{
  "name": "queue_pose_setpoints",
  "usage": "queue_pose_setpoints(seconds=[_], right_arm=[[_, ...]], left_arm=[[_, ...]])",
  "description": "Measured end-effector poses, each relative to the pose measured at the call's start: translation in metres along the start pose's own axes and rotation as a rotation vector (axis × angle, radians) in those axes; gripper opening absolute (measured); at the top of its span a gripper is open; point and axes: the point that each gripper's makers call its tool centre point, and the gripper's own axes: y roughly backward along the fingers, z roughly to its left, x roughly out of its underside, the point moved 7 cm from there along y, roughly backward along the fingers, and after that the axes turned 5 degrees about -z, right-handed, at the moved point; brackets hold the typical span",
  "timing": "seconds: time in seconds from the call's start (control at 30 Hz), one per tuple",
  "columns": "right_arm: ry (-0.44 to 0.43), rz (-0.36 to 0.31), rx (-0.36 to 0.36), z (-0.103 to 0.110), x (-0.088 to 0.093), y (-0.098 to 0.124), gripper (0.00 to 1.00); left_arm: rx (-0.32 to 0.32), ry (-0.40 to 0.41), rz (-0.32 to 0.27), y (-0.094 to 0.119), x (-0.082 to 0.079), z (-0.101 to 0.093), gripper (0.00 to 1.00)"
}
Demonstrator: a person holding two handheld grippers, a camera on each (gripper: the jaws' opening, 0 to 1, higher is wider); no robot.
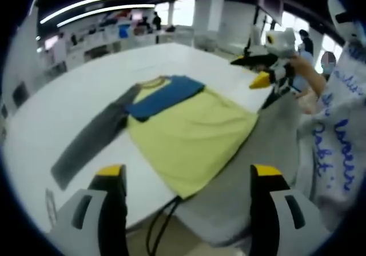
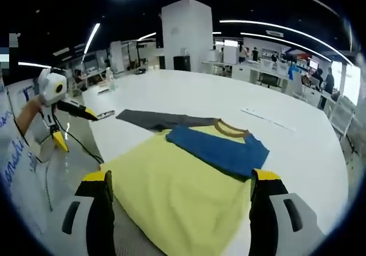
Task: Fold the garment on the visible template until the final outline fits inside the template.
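Note:
A long-sleeved shirt lies flat on the white table (image 1: 68,102). Its yellow body (image 1: 191,136) (image 2: 171,193) is spread out, and the blue sleeve (image 1: 166,96) (image 2: 220,147) is folded across the chest below the collar. The grey sleeve (image 1: 91,136) (image 2: 157,119) stretches straight out over the table. A grey sheet (image 1: 274,147) lies under the hem side. My left gripper (image 1: 189,196) (image 2: 71,127) hovers open near the hem, holding nothing. My right gripper (image 2: 180,202) (image 1: 254,70) is also open and empty, above the shirt's side.
A black cable (image 1: 163,222) hangs off the near table edge. A person in a white garment with blue writing (image 1: 337,130) stands beside the table. Desks and people fill the far background, and bare table surface (image 2: 274,107) lies beyond the collar.

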Motion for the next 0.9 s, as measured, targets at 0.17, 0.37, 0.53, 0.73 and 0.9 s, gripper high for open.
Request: queue_pose_setpoints(seconds=[0.17, 0.37, 0.53, 0.73, 0.9], right_arm=[[-0.025, -0.01, -0.011, 0.007, 0.002, 0.011, 1.0], [-0.04, -0.004, 0.02, 0.003, 0.005, 0.019, 1.0], [-0.034, 0.021, 0.034, 0.001, 0.01, 0.021, 1.0], [-0.042, 0.033, 0.025, 0.002, 0.013, 0.021, 1.0], [-0.045, 0.03, 0.027, 0.002, 0.013, 0.023, 1.0]], left_arm=[[0.006, -0.003, 0.005, -0.001, 0.0, -0.001, 0.86], [0.011, -0.005, 0.012, -0.003, 0.0, -0.001, 0.85], [0.009, -0.008, 0.007, -0.005, -0.004, 0.001, 0.86], [0.008, -0.02, 0.006, -0.005, -0.009, 0.004, 0.86], [0.019, -0.026, 0.014, -0.006, -0.007, 0.002, 0.86]])
